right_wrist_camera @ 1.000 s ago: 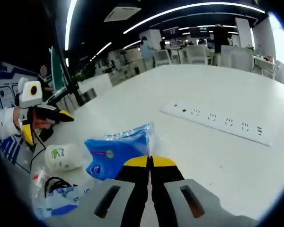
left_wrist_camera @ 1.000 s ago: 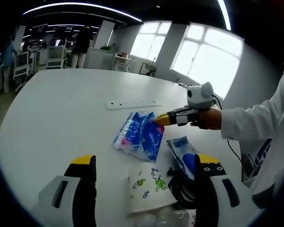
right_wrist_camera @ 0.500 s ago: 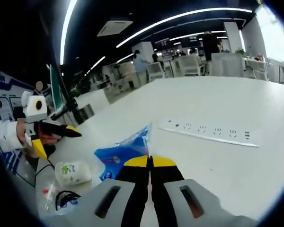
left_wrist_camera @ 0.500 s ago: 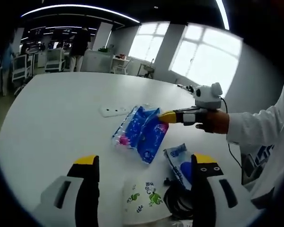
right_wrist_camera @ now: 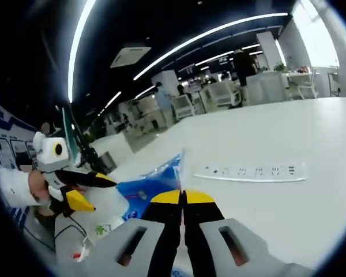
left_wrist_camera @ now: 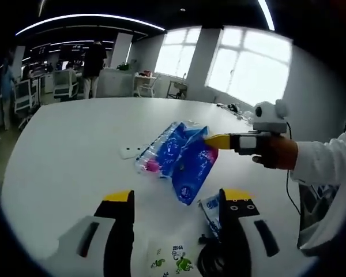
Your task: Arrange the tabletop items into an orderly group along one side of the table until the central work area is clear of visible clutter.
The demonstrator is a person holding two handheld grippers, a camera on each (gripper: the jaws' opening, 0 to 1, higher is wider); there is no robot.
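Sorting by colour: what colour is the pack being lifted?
Blue pack, with some pink; clearest in the left gripper view.

Legible text: none. White paper cup [left_wrist_camera: 172, 261] bears green print, unreadable. Blue plastic tissue pack [left_wrist_camera: 181, 158]: markings blurred.

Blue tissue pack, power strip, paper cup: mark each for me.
blue tissue pack [left_wrist_camera: 187, 164], left gripper view, middle of its hanging wrapper.
power strip [right_wrist_camera: 251, 171], right gripper view, middle of its top face.
paper cup [left_wrist_camera: 172, 262], left gripper view, printed side.
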